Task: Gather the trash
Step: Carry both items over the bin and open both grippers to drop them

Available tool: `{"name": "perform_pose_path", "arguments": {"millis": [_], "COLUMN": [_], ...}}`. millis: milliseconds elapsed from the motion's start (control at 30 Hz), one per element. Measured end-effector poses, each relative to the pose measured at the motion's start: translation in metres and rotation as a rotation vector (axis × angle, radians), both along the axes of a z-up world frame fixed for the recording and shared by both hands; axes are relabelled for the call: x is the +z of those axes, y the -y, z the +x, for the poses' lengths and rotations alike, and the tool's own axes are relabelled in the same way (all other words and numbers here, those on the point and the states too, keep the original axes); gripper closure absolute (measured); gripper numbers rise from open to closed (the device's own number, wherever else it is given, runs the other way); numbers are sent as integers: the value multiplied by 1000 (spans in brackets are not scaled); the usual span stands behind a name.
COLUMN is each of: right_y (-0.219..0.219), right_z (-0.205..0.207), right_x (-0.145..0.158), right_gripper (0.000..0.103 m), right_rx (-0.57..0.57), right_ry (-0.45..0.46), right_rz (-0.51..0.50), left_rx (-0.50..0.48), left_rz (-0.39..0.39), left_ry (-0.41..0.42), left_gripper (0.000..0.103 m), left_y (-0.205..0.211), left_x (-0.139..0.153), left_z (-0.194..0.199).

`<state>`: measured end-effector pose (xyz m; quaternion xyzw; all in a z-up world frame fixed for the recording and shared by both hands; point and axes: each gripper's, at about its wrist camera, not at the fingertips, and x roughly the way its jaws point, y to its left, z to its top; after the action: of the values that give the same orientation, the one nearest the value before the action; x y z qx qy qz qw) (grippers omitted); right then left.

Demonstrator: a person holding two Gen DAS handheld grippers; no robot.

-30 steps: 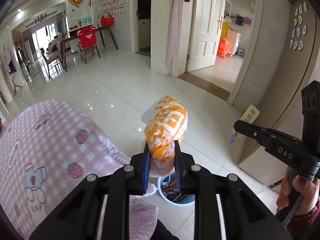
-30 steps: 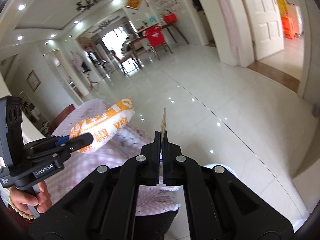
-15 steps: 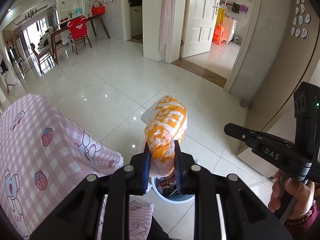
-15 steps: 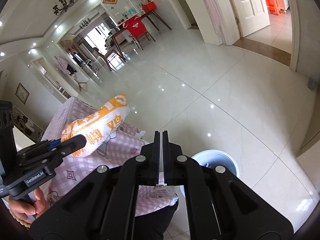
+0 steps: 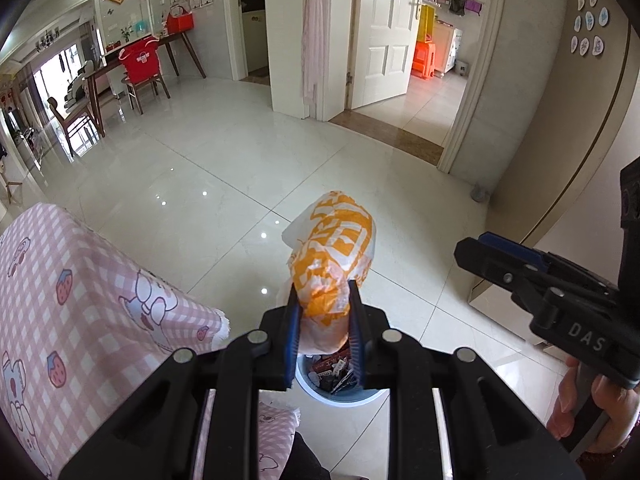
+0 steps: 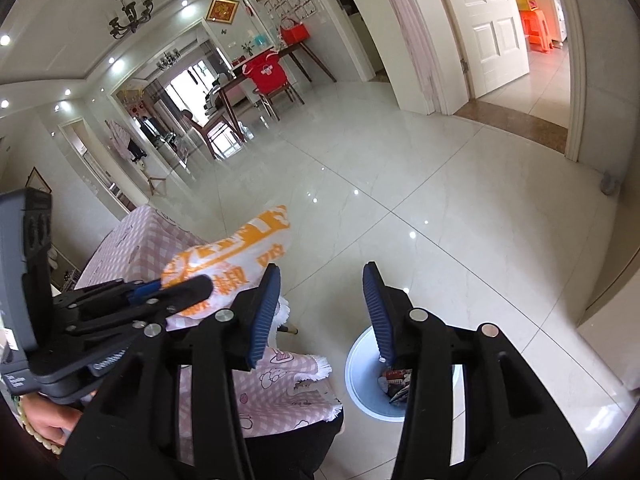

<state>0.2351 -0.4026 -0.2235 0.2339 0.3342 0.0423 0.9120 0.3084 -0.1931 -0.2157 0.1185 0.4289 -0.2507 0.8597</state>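
Observation:
My left gripper (image 5: 323, 300) is shut on an orange-and-white plastic snack bag (image 5: 334, 248) and holds it in the air over a pale blue trash bin (image 5: 340, 394) that stands on the floor with wrappers inside. The bag also shows in the right wrist view (image 6: 232, 256), held by the left gripper (image 6: 200, 284). My right gripper (image 6: 320, 280) is open and empty above the bin (image 6: 362, 376). It shows at the right edge of the left wrist view (image 5: 476, 248).
A table with a pink checked cloth (image 5: 80, 300) stands to the left of the bin; its corner (image 6: 280, 384) hangs next to it. A beige cabinet (image 5: 560, 200) is on the right. White tiled floor (image 5: 240, 168) stretches ahead towards doorways and a dining table.
The right gripper held a small card a second ago; it has since opened and the card is gone. Both grippers have tilted down over the bin. The left gripper still holds the bag.

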Motion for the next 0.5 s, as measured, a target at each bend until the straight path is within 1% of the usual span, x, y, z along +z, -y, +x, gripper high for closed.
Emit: {"name": "perform_pose_path", "arguments": {"millis": [367, 400, 433, 467, 500], "right_y": [22, 23, 25, 26, 27], "right_z": [-12, -13, -15, -16, -17], "right_x": [13, 15, 15, 15, 15], "right_gripper": [57, 57, 57, 57, 57], "right_rx": [-37, -42, -46, -51, -53], "right_ry": [41, 44, 46, 46, 46], "right_rz": [7, 10, 11, 10, 11], "left_rx": [-38, -38, -39, -39, -37], "left_rz": [7, 6, 1, 1, 2], "left_ry": [-8, -9, -13, -16, -16], "left_gripper": [81, 77, 76, 67, 53], "left_y": [25, 27, 29, 31, 32], "left_x": [-5, -5, -6, -6, -6], "left_z": [-3, -2, -2, -2, -2]}}
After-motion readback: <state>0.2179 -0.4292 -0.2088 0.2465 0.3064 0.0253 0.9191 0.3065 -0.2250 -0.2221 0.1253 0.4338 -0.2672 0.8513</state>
